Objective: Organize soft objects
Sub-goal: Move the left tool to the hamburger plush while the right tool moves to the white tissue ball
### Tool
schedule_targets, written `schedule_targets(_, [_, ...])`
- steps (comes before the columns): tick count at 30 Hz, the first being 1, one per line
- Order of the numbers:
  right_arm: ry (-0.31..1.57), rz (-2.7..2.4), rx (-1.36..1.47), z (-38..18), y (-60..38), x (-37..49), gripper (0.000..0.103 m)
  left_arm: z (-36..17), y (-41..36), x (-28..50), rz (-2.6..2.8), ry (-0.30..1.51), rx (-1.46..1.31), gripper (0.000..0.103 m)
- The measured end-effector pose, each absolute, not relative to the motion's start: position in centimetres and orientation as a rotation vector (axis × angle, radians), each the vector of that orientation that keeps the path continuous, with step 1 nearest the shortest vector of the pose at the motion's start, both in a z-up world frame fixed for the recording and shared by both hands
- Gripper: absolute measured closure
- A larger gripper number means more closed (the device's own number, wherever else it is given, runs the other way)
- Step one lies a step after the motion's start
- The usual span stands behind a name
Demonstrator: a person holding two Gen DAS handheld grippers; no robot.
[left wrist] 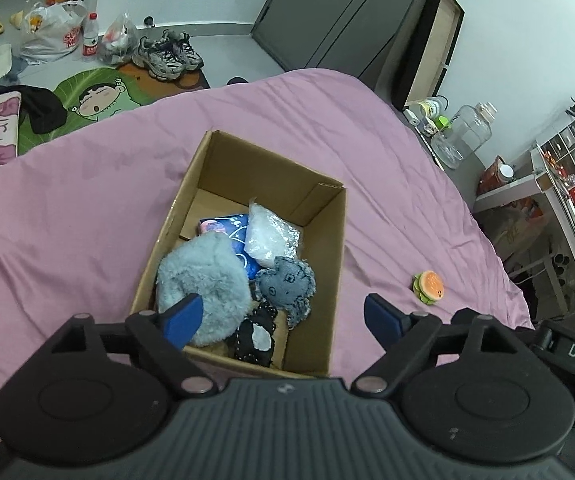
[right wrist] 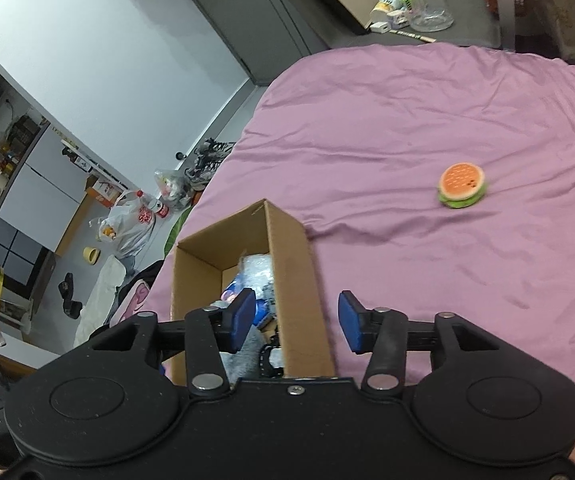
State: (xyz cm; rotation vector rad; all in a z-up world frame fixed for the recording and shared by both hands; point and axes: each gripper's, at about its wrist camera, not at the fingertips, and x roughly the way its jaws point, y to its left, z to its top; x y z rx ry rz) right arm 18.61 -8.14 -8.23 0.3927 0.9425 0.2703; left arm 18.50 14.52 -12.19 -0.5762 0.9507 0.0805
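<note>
An open cardboard box (left wrist: 329, 248) stands on the pink bed sheet (left wrist: 87, 208). Inside lie a fluffy grey-blue plush (left wrist: 203, 276), a denim soft toy (left wrist: 287, 286), a black-and-white soft item (left wrist: 255, 338), a clear plastic bag (left wrist: 271, 236) and a blue packet (left wrist: 227, 226). A small burger-shaped soft toy (left wrist: 429, 286) lies on the sheet to the right of the box, also in the right wrist view (right wrist: 462, 186). My left gripper (left wrist: 283, 320) is open and empty above the box's near end. My right gripper (right wrist: 295, 324) is open and empty over the box's right wall (right wrist: 299, 280).
The bed's far edge drops to a floor with shoes (left wrist: 167, 54), plastic bags (left wrist: 49, 34), a bottle (left wrist: 90, 36) and a cartoon mat (left wrist: 95, 98). A bedside surface with a glass jar (left wrist: 465, 134) and shelves (left wrist: 567, 184) stands at the right.
</note>
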Motion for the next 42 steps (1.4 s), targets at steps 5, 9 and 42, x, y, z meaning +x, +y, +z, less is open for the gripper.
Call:
schedule_targets(5, [0.905,0.251,0.380,-7.2,-9.8,17.8,0.036,-11.0,13.2,18.2,0.089,0.952,-0.539,0.008])
schedule_targets(9, [0.873,0.232,0.367,-6.4,-11.2,17.1,0.024,-10.1,11.9,17.7,0.079,0.940,-0.515,0.006])
schedule_targets(42, [0.727,0.058,0.380,-3.8,-28.3,13.0,0.005,-5.7,-0.9,16.7,0.062,0.904,-0.273,0.000])
